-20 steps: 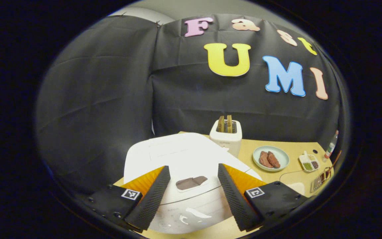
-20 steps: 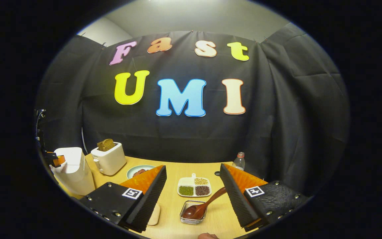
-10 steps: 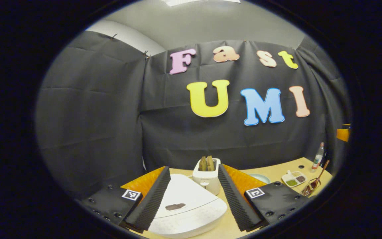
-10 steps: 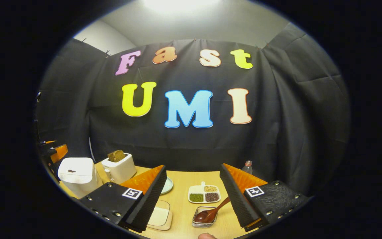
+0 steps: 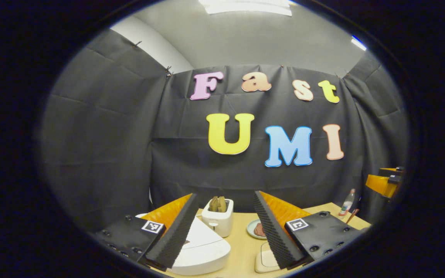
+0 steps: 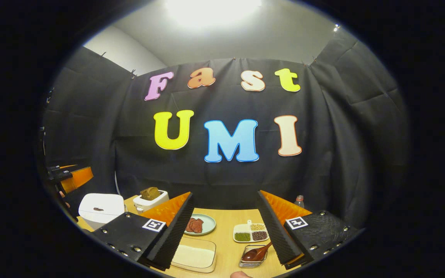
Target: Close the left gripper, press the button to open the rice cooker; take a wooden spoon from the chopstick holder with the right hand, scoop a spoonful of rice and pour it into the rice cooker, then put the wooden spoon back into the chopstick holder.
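The bench (image 6: 228, 247) carries the rice cooker (image 6: 98, 208) at its left end with the lid down. The wooden spoon (image 6: 258, 253) rests bowl-down in the chopstick holder (image 6: 252, 258), beside the rice tray (image 6: 193, 256). Your left gripper (image 5: 224, 239) and right gripper (image 6: 224, 239) both stand with fingers wide, holding nothing, raised above the bench. This layout fits either a lid awaiting its button press or a completed cycle with the spoon returned. Confirm which applies before you proceed.

Wooden table (image 6: 228, 247): rice cooker (image 6: 99, 209), toaster (image 6: 149, 200), plate (image 6: 206, 222).
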`<state>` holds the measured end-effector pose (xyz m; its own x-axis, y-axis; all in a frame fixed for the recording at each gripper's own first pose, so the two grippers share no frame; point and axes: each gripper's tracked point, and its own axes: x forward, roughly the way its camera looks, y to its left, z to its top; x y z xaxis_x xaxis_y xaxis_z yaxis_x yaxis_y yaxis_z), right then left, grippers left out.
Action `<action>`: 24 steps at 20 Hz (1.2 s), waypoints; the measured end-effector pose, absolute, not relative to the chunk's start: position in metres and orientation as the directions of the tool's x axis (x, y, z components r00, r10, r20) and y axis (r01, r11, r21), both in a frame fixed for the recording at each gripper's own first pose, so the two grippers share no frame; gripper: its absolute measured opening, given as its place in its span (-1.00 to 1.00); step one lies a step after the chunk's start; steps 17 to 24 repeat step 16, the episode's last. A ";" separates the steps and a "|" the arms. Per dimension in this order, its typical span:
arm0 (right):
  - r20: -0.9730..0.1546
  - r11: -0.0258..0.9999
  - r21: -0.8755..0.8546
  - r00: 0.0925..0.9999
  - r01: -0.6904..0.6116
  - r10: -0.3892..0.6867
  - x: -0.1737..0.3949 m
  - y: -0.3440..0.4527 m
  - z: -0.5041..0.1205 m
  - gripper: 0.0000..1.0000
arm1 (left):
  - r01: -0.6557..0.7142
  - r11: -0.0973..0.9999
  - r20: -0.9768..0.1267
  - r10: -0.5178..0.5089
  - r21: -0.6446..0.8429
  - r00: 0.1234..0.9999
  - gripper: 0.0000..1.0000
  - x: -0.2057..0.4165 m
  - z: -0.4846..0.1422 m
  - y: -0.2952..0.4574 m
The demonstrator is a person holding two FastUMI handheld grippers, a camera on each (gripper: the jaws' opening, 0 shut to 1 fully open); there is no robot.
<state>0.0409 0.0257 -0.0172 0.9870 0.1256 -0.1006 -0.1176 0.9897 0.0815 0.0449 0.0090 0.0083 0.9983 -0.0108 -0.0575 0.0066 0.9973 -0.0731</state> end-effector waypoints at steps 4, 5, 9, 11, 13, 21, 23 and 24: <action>-0.094 0.990 0.077 0.988 -0.116 0.123 0.035 0.032 -0.019 0.95 | 0.051 0.996 -0.009 -0.052 -0.066 0.999 0.99 0.030 0.018 -0.017; -0.093 0.989 0.082 0.988 -0.120 0.127 0.034 0.034 -0.018 0.95 | 0.064 0.996 0.000 -0.065 -0.067 0.998 1.00 0.027 0.019 -0.021; -0.090 0.987 0.103 0.987 -0.120 0.130 0.032 0.039 -0.021 0.95 | 0.090 0.993 0.002 -0.090 -0.071 0.996 1.00 0.028 0.016 -0.030; -0.090 0.987 0.098 0.987 -0.125 0.134 0.030 0.042 -0.021 0.95 | 0.086 0.994 0.002 -0.086 -0.068 0.996 1.00 0.031 0.018 -0.028; -0.079 0.989 0.087 0.989 -0.118 0.125 0.030 0.040 -0.017 0.95 | 0.083 0.994 0.007 -0.082 -0.065 0.997 0.90 0.031 0.019 -0.027; -0.066 0.991 0.086 0.992 -0.106 0.112 0.031 0.038 -0.014 0.95 | 0.088 0.995 0.005 -0.088 -0.051 0.996 1.00 0.032 0.018 -0.029; -0.066 0.991 0.086 0.992 -0.106 0.112 0.031 0.038 -0.014 0.95 | 0.088 0.995 0.005 -0.088 -0.051 0.996 1.00 0.032 0.018 -0.029; -0.066 0.991 0.086 0.992 -0.106 0.112 0.031 0.038 -0.014 0.95 | 0.088 0.995 0.005 -0.088 -0.051 0.996 1.00 0.032 0.018 -0.029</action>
